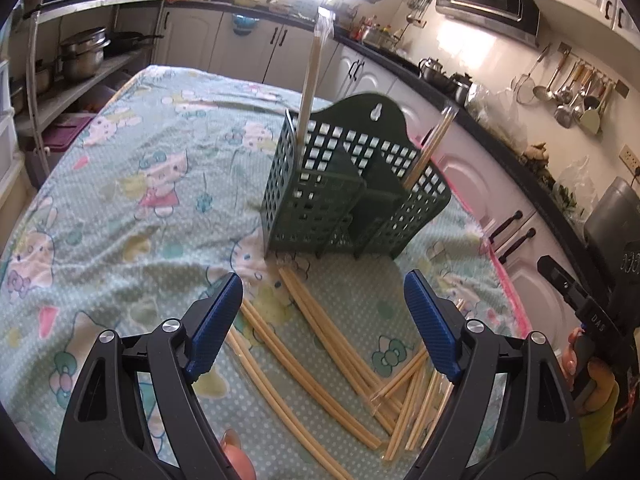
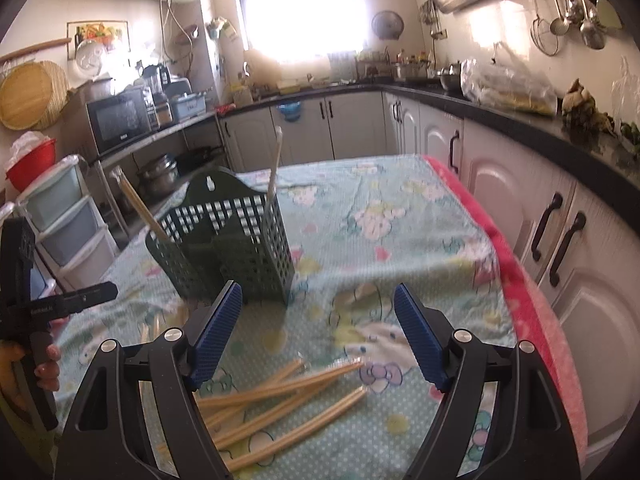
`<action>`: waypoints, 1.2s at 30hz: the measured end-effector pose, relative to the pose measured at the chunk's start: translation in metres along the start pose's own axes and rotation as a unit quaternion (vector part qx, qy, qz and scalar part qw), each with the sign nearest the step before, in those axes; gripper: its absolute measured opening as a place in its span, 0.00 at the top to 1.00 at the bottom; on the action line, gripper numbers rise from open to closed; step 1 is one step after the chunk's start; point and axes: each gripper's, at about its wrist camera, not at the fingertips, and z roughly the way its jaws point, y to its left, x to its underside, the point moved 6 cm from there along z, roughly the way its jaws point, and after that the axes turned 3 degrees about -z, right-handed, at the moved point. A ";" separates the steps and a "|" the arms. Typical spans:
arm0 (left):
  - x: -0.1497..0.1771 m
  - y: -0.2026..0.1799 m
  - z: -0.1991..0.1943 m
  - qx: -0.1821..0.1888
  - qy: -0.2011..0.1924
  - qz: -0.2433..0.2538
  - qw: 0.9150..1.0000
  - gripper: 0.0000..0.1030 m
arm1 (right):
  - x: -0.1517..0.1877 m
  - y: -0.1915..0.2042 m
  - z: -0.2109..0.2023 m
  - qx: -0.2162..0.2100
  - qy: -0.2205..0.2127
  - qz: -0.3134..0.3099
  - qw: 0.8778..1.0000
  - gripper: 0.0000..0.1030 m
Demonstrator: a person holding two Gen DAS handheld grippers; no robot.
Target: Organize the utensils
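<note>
left gripper (image 1: pixel 323 322) jaws wide apart, nothing gripped | right gripper (image 2: pixel 318 330) same, empty | loose chopsticks (image 1: pixel 316 344) scattered just below and ahead of both jaws, long axes mostly running away from left jaws, crosswise under right | green caddy (image 1: pixel 352 196) further ahead, two sticks already stood in it | right view alone shows caddy's far side.

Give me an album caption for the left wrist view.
Open left hand-held gripper above wrapped chopsticks before a green caddy.
</note>
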 end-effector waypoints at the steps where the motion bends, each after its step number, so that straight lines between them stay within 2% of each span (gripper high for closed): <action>1: 0.002 0.000 0.002 -0.001 0.004 0.000 1.000 0.27 | 0.005 0.000 0.003 0.000 0.006 0.001 1.000 0.26; 9: 0.022 0.001 0.023 -0.008 0.036 0.006 0.999 0.27 | 0.030 -0.005 0.019 -0.004 0.034 0.008 0.999 0.26; 20: 0.034 -0.005 0.054 -0.008 0.076 0.020 0.997 0.28 | 0.052 -0.012 0.033 -0.012 0.062 0.024 0.998 0.26; 24: 0.034 -0.002 0.069 -0.001 0.090 0.010 0.996 0.40 | 0.058 -0.015 0.040 -0.016 0.073 0.030 0.997 0.26; 36: 0.023 0.017 0.092 0.003 0.107 -0.034 0.994 0.53 | 0.068 -0.025 0.063 -0.036 0.111 0.053 0.992 0.26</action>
